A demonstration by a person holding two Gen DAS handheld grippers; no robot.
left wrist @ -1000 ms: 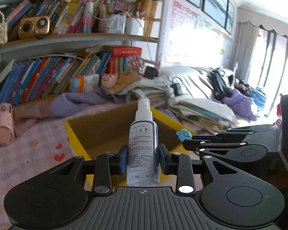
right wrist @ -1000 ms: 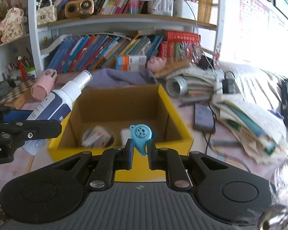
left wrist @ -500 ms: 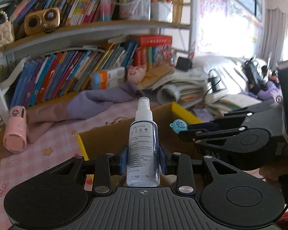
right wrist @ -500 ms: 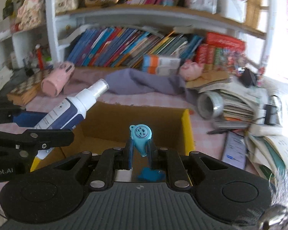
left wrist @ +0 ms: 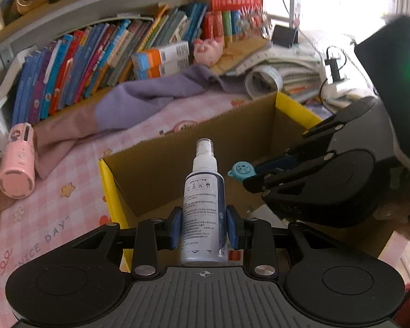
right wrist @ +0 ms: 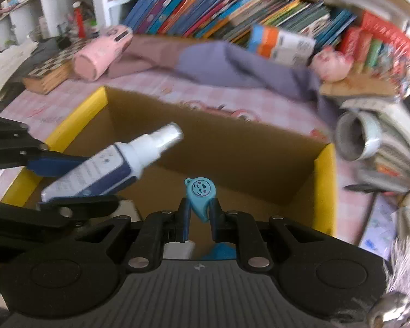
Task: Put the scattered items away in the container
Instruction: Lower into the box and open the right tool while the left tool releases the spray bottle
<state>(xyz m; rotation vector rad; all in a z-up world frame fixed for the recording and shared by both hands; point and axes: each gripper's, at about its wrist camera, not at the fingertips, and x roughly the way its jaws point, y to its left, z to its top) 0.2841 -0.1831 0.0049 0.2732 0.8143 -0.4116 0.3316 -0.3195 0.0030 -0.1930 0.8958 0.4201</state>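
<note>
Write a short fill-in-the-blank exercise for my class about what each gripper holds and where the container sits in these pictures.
1. The left gripper is shut on a white and blue ____ bottle.
2. The right gripper pinches a small ____ -coloured tag.
3. Both grippers hover over an open cardboard box whose outside is ____.
4. The pink cylinder lies ____ the box.

Missing words: spray; blue; yellow; outside
</note>
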